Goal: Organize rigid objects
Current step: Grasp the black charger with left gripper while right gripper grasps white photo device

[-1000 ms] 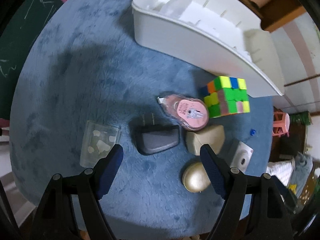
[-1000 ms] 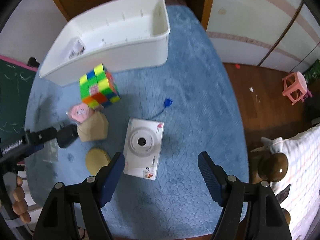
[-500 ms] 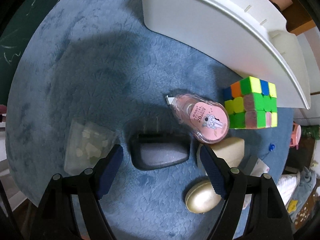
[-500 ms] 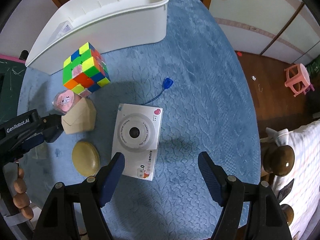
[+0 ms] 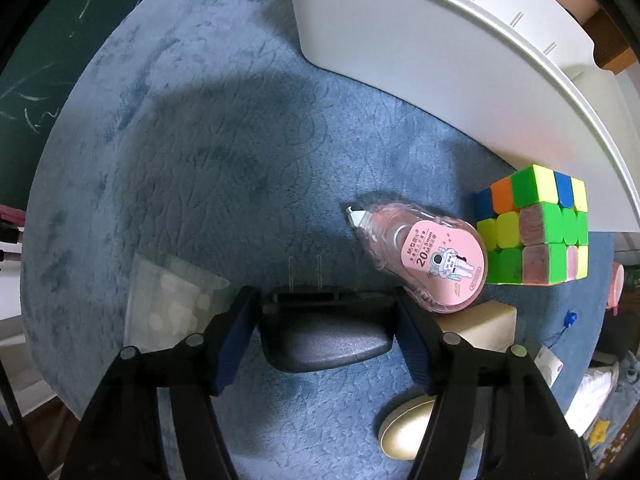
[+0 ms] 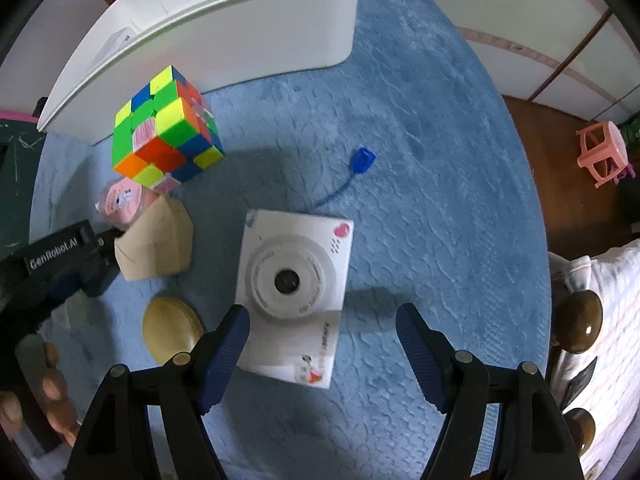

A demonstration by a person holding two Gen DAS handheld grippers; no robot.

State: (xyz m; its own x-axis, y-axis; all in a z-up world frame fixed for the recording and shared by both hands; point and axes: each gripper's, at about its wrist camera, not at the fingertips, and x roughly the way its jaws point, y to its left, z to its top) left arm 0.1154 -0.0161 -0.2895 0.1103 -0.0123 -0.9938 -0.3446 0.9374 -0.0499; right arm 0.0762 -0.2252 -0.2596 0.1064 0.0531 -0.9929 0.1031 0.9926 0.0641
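A dark grey plug adapter (image 5: 324,340) lies on the blue carpeted table (image 5: 200,160), prongs pointing away. My left gripper (image 5: 326,312) points down over it. Its jaws are closing, and both pads touch the adapter's sides. A pink correction tape (image 5: 432,260), a colour cube (image 5: 536,232), a beige block (image 5: 480,328) and a gold oval piece (image 5: 404,432) lie to the right. My right gripper (image 6: 322,320) hangs open above a white toy camera (image 6: 296,280), its left finger over the camera's lower left edge. The cube (image 6: 164,128) and beige block (image 6: 156,244) are to the camera's left.
A large white bin (image 5: 440,60) stands at the back of the table, also the white bin (image 6: 220,32) in the right wrist view. A clear bag (image 5: 168,300) of white bits lies left of the adapter. A pink stool (image 6: 604,152) stands on the wooden floor.
Both grippers have come down closer to the table. The left jaws have narrowed from wide apart onto the plug adapter. The right jaws kept their width.
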